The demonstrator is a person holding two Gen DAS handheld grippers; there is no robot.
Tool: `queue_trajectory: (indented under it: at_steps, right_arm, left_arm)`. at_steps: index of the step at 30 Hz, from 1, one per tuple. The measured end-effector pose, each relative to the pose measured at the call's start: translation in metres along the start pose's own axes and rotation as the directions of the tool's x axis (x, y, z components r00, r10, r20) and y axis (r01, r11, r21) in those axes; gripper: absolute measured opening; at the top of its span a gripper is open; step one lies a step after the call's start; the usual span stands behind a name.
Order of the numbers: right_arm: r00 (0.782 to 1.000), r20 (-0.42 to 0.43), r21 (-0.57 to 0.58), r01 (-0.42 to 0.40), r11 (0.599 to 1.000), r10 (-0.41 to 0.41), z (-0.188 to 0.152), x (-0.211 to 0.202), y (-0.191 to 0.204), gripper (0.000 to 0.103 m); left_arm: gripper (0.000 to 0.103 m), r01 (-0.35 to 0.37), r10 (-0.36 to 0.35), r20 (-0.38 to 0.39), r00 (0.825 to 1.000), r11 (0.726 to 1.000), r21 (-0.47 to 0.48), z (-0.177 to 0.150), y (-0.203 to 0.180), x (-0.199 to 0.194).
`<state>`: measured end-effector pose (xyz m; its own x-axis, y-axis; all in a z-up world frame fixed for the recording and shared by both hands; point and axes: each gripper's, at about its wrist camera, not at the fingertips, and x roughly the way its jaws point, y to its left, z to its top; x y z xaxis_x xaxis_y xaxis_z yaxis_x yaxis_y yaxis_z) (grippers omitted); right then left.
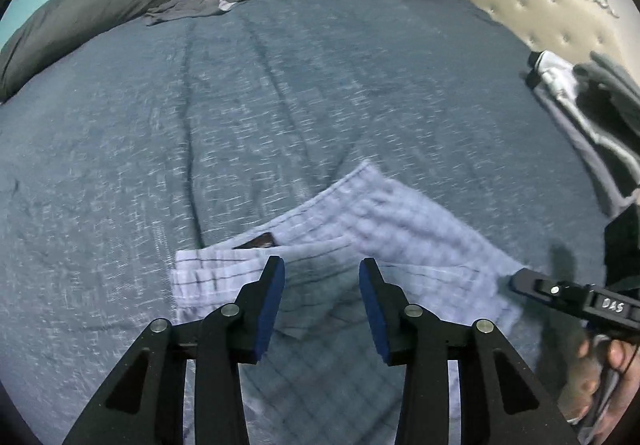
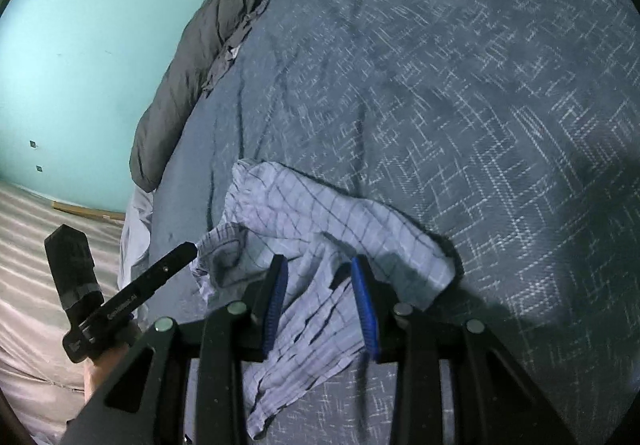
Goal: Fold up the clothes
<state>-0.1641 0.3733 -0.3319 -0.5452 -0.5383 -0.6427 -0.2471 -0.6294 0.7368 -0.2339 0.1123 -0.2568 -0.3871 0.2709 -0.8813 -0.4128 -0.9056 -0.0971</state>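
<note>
Left claw (image 1: pixel 322 277) hangs apart above the checked shorts (image 1: pixel 400 221) at six o'clock on the bed (image 1: pixel 280 105); right claw (image 2: pixel 320 277) clamps their bunched cloth. Release only once the fold lies flat.

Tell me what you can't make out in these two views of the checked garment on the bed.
- Light blue checked garment: blurred in the left wrist view; its near part hidden behind the left gripper.
- Right gripper: whether its jaws pinch the cloth between them is unclear.
- Dark grey clothing by the rolled duvet: too small to identify.
</note>
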Motion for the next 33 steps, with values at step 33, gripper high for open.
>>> queue_trajectory:
  at_steps: [33]
  right_arm:
    - [0.996,0.029,-0.115,0.087,0.99,-0.084,-0.002,0.01,0.013,0.001]
  left_arm:
    - [0.042,-0.022,0.023,-0.036,0.999,0.999,0.037,0.011,-0.01,0.038]
